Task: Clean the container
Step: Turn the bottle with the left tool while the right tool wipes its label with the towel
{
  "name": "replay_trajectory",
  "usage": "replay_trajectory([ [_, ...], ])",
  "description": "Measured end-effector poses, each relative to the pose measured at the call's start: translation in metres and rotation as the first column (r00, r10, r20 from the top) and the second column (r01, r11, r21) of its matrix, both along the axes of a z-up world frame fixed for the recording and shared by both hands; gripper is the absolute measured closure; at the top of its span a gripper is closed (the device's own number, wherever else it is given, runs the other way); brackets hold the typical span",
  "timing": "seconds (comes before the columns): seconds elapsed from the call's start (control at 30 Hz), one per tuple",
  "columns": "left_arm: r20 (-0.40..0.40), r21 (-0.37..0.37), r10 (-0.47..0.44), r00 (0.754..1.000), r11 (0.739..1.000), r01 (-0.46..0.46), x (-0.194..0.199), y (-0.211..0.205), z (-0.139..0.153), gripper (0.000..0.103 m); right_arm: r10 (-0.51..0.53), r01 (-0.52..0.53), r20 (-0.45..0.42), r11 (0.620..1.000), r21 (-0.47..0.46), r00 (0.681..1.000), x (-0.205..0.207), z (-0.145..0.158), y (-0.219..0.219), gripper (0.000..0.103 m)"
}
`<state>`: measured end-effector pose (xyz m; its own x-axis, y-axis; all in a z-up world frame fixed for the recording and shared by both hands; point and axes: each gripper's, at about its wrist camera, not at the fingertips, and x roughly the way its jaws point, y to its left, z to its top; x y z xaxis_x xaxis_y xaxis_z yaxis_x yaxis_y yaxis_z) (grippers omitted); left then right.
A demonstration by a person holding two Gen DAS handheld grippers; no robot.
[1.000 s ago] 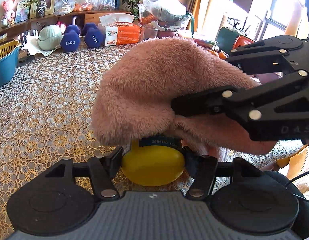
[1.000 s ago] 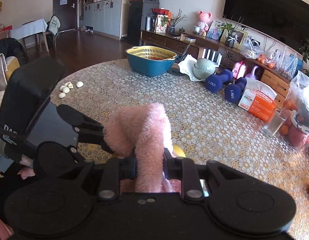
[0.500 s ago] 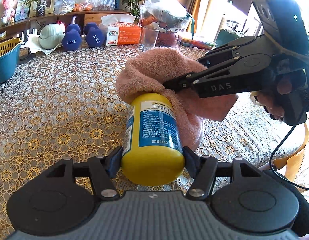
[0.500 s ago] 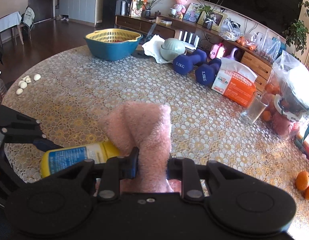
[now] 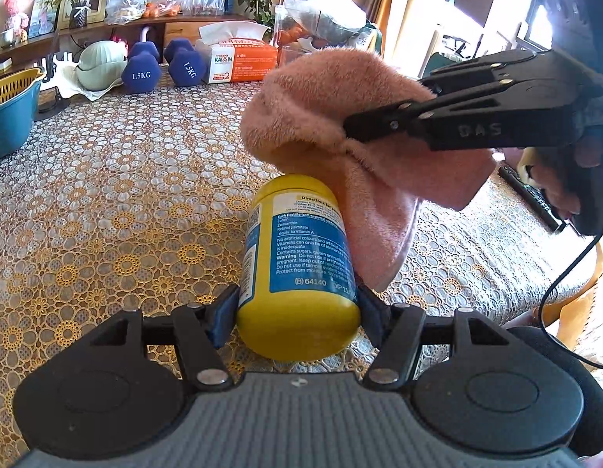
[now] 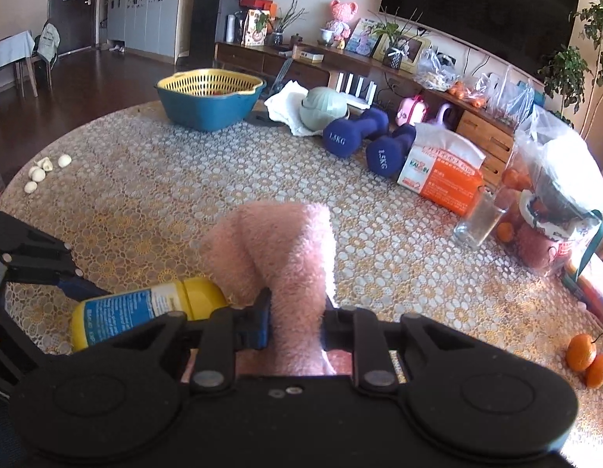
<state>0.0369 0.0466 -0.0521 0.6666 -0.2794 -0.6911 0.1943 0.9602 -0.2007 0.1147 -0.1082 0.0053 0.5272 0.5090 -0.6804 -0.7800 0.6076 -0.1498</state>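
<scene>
Clamping yellow plastic bottle with blue label in left gripper jaws, steadying it above desk | pinching fluffy pink cloth in right gripper jaws, narrowing slightly, draping bottle's far end for wiping

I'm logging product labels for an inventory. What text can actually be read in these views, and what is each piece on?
"1.5KG": on each blue dumbbell.
"KAIXIN" (middle letters unsure) and "2": on the orange tissue box.
"DAS": on the right tongs' black body.
"Directions for", "Each Pastille (soft gummie)", "Lutein", "Zeaxanthin", "Retinol palmitate", "Vitamin A", "Warning", "(B) 64140", "EXP 11": on the yellow bottle.
Remaining bottle print: too small or cut off.
</scene>
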Motion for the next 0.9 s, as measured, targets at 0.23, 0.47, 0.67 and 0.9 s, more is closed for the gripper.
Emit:
replay_trajectory([
  [0.23,-0.002,0.005,0.003,1.0,1.0,-0.003,0.0,-0.001,0.0,0.039,0.103,-0.105,0.048,0.994,0.044,0.994,-0.04,0.034,-0.006,0.083],
  [0.47,0.015,0.02,0.007,1.0,1.0,-0.008,-0.001,-0.004,0.008,0.039,0.21,-0.211,0.008,0.977,0.038,0.978,-0.071,0.031,0.004,0.083],
  [0.67,0.022,0.024,0.012,1.0,1.0,-0.013,-0.001,-0.004,0.013,0.04,0.24,-0.239,-0.026,0.971,0.027,0.971,-0.077,0.02,0.01,0.083],
  [0.9,0.022,0.019,0.025,0.999,1.0,-0.025,0.002,0.0,0.014,0.04,0.21,-0.21,-0.004,0.978,0.003,0.978,-0.06,0.011,0.015,0.083],
])
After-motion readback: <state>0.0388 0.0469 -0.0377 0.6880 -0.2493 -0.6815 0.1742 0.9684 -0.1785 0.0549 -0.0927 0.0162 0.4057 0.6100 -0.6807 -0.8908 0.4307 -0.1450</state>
